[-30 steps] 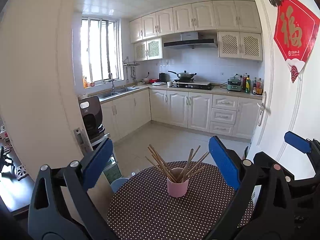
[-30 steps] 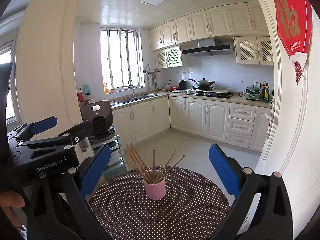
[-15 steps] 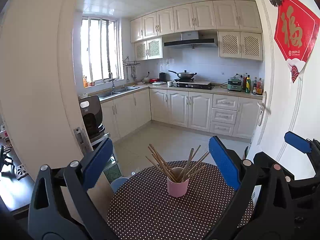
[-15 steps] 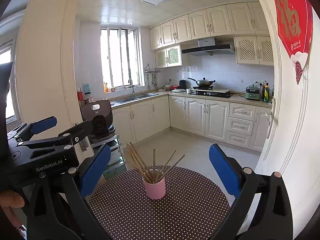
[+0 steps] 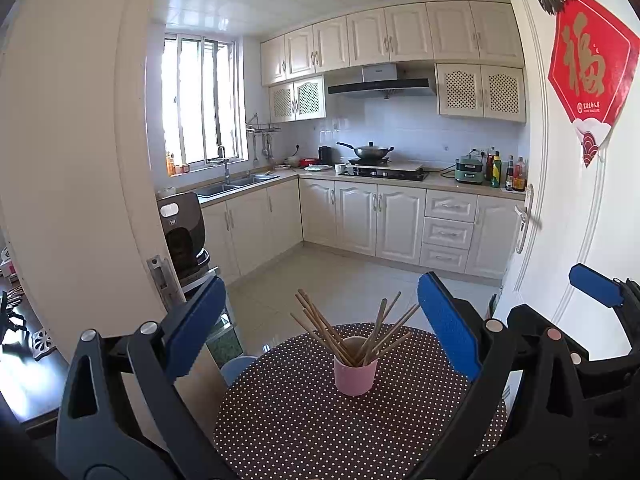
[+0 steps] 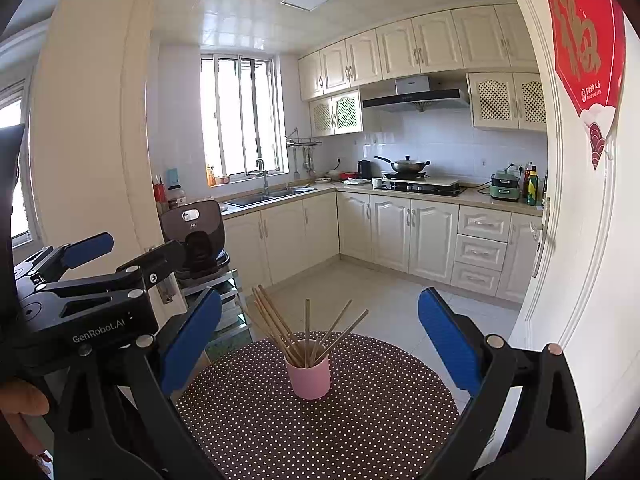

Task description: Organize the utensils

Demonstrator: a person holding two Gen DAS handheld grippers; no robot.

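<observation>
Both the left hand-held gripper [image 5: 318, 330] and the right hand-held gripper [image 6: 320, 338] hover spread wide, empty. Approach the chopsticks [image 6: 308, 330] above the pink cup [image 6: 309, 376]; pinch one stick only.

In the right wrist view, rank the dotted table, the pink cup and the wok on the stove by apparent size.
1. Dotted table, largest.
2. Pink cup.
3. Wok, smallest as it looks, though it stands far across the kitchen, so its true size against the cup is unsure.

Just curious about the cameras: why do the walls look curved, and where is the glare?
Both views bend straight edges, a fisheye effect: the door bows in the left view. The window is washed out in the right view; the cup stays sharp.
</observation>
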